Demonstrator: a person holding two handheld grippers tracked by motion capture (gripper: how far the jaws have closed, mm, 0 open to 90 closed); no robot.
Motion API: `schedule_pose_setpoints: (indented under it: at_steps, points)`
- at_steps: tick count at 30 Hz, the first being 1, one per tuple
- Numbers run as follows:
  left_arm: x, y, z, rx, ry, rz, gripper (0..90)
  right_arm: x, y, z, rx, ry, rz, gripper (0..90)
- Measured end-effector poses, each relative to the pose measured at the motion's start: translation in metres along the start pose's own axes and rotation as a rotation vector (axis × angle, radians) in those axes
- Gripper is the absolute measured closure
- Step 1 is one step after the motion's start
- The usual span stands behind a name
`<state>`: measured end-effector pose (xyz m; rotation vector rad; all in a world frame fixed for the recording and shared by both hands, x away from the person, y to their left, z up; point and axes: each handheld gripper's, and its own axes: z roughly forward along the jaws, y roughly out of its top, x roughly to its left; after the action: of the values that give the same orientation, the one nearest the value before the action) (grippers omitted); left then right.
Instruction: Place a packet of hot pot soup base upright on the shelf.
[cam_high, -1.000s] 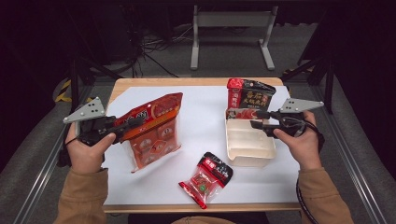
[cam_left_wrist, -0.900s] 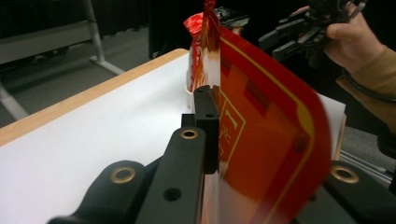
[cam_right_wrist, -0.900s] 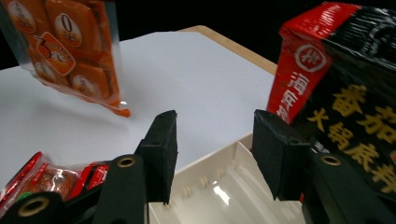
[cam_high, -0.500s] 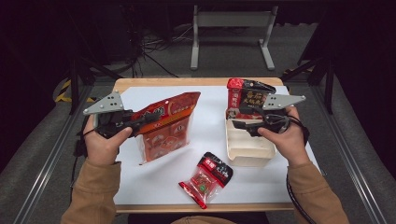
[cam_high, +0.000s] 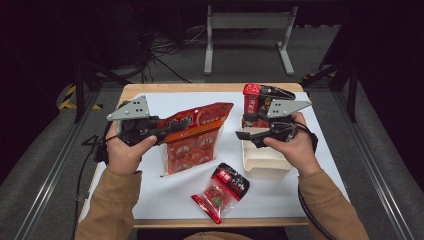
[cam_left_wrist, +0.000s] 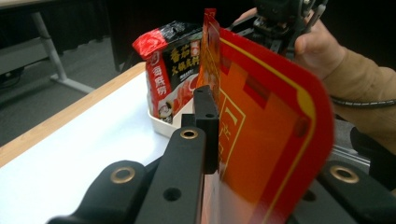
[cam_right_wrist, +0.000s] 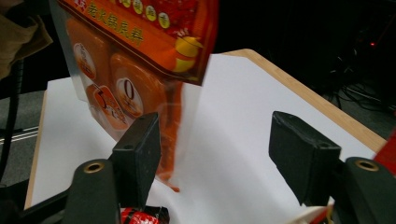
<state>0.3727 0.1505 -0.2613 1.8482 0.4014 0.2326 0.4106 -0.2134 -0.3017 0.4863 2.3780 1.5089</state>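
On the counter (cam_high: 150, 210) we see a small red snack packet (cam_high: 221, 190) near the front edge and a white tray (cam_high: 262, 160) holding a red noodle pack (cam_high: 256, 102) toward the right edge. Our left gripper (cam_high: 167, 131) has its fingers clamped on the orange bag (cam_high: 197, 135), lifted mid-counter. Our right gripper (cam_high: 245, 135) has just been opening, fingers apart with nothing between them, near the bag

Orange snack bag up off the table – pinched at its top edge.

I have the large orange bag (cam_high: 192, 137) raised above the white table cover, hanging tilted with its printed top strip uppermost and its see-through lower part, showing round orange packets, trailing down toward the sheet. My left gripper (cam_high: 167, 131) is clamped on that top strip – in the left gripper view the bag stands edge-on, glossy and bowed outward.
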Motion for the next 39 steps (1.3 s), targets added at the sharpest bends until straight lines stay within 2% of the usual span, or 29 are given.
schedule_pose_setpoints:
  at_steps: [6,14,22,28,33,36,39]
  points:
    - [-0.001,0.004,0.006,-0.003,-0.017,0.019,90.0,0.004,0.005,0.012,-0.013,0.049,-0.023,31.2]
    - [-0.004,0.005,0.013,-0.006,-0.040,0.020,90.0,0.009,0.007,0.030,-0.004,0.096,-0.051,28.6]
    - [-0.008,0.009,0.015,-0.032,-0.060,0.033,90.0,0.015,0.008,0.039,-0.019,0.142,-0.076,27.4]
    - [-0.009,0.009,0.017,-0.035,-0.065,0.031,90.0,0.016,0.007,0.044,-0.037,0.180,-0.073,27.6]
    - [-0.009,0.008,0.016,-0.040,-0.067,0.033,90.0,0.017,0.005,0.045,-0.035,0.203,-0.075,34.5]
    - [-0.009,0.007,0.016,-0.046,-0.071,0.024,90.0,0.017,0.003,0.046,-0.045,0.234,-0.065,36.7]
    - [-0.009,0.006,0.016,-0.051,-0.070,0.023,90.0,0.018,0.000,0.050,-0.045,0.263,-0.068,43.1]
